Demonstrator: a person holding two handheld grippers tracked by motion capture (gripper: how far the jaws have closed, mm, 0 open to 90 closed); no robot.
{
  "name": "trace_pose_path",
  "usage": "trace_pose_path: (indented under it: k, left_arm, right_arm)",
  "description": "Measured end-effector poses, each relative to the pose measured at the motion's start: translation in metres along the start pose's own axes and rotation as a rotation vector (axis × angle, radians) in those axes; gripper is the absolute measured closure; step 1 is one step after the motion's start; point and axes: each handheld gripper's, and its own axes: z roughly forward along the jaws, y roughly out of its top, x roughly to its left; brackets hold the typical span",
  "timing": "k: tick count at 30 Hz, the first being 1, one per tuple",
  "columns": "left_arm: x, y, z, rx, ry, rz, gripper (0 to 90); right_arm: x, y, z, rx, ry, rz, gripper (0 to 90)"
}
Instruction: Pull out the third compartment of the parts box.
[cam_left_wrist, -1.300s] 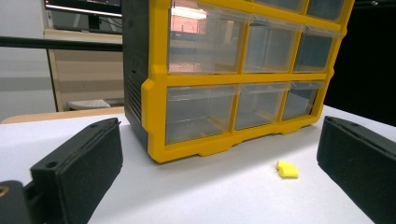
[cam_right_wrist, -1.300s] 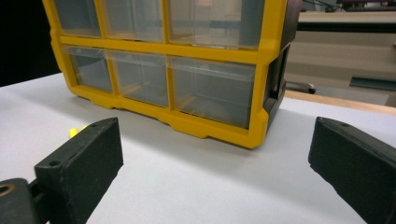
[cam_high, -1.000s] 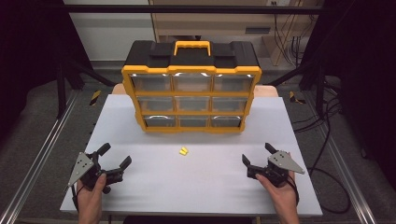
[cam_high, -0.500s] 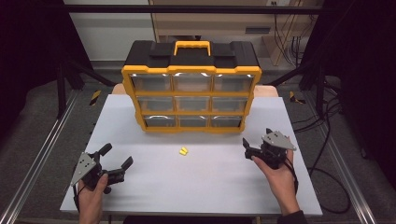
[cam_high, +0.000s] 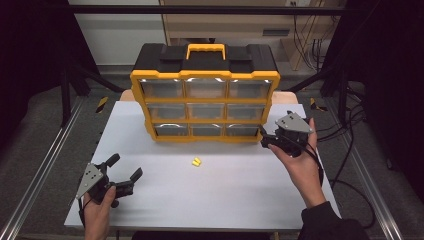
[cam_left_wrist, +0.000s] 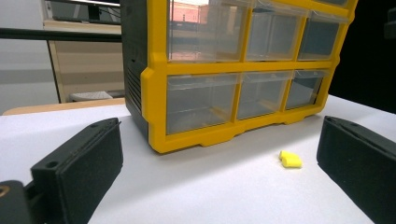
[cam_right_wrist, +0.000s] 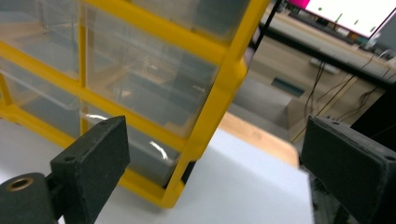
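A fixed high camera looks forward and down on the white table (cam_high: 225, 200) and the yellow-and-black plastic drawer cabinet (cam_high: 205, 95). The left gripper camera views its front (cam_left_wrist: 243, 88) low, from farther back; the right gripper camera sits close at its lower corner (cam_right_wrist: 187, 140).

— Underneath it all?
— White table (cam_high: 225, 200), matte, with a wooden edge (cam_right_wrist: 261, 137) poking out at the far side.
— And alongside?
— Metal rail (cam_high: 45, 165) at the left, second rail (cam_high: 367, 175) at the right, both running away over grey floor (cam_high: 30, 115). Yellow-and-black tape marks (cam_high: 101, 104) near the table's far corners (one each side).
— Farther back?
— Pale wooden cupboard (cam_high: 230, 25) against the wall, black bar (cam_high: 200, 9) crossing in front of it up high. Tangle of cables (cam_high: 350, 130) trailing over the floor on the right. Bright screen (cam_right_wrist: 355, 11) off in the background, pink at one corner.
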Motion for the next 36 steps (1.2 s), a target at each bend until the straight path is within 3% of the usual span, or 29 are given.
trace_pose_path:
  k: [11,12,18,22,29,36]
  left_arm:
    - [0.002,0.000,-0.001,-0.004,0.006,-0.016,0.2]
    - [0.002,0.000,-0.001,-0.002,0.004,-0.015,0.2]
    - [0.002,0.001,-0.002,-0.006,0.009,-0.004,0.8]
    - [0.003,0.000,-0.002,-0.007,0.016,-0.012,0.9]
    - [0.002,0.000,-0.001,0.000,0.012,-0.005,1.1]
    - [0.002,0.000,-0.001,-0.002,0.013,-0.008,1.2]
  right_arm:
    - [0.002,0.023,-0.004,-0.017,-0.035,-0.112,8.7]
    - [0.003,0.027,-0.005,-0.029,-0.056,-0.148,9.9]
    - [0.007,0.032,-0.005,-0.033,-0.094,-0.226,13.0]
    - [0.010,0.037,-0.008,-0.055,-0.167,-0.306,17.9]
    - [0.015,0.042,-0.012,-0.098,-0.244,-0.407,26.4]
    - [0.022,0.049,-0.010,-0.121,-0.284,-0.500,30.7]
